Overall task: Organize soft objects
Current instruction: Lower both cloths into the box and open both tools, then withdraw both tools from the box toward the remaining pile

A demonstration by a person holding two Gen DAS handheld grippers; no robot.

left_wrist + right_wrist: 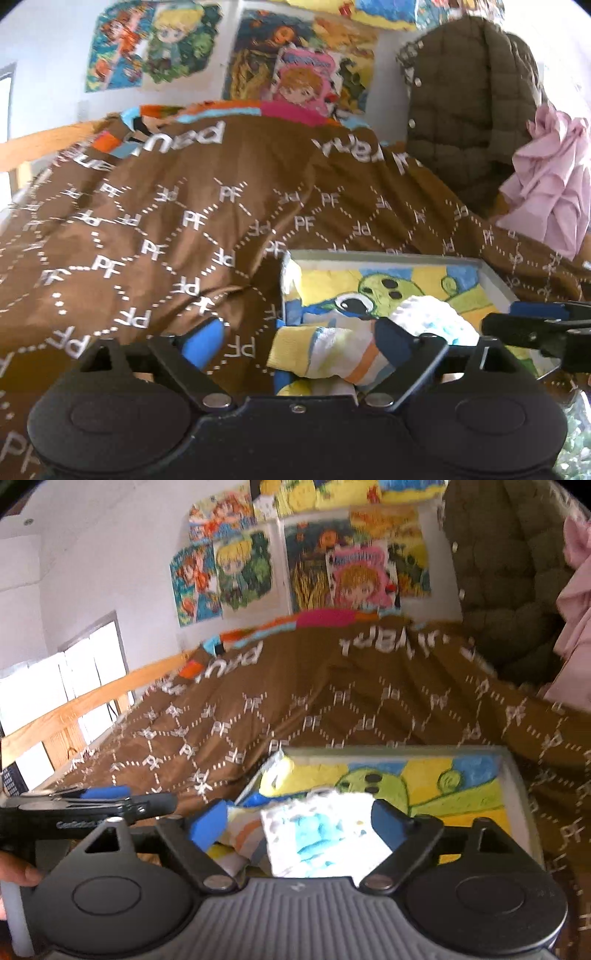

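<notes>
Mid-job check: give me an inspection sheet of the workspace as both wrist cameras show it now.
Surface: brown quilt printed with white PF letters, rumpled, covering the bed.
Job's things: shallow grey box with a cartoon-painted floor on the quilt; striped yellow, white and orange socks and a white cloth with blue print lie at its near end.
Clutter: olive quilted jacket, pink garment.
Grippers: left gripper and right gripper have jaws open; the soft items lie between them, ungripped.
Cables: nothing seen.
Surroundings: cartoon posters, wooden rail.
</notes>
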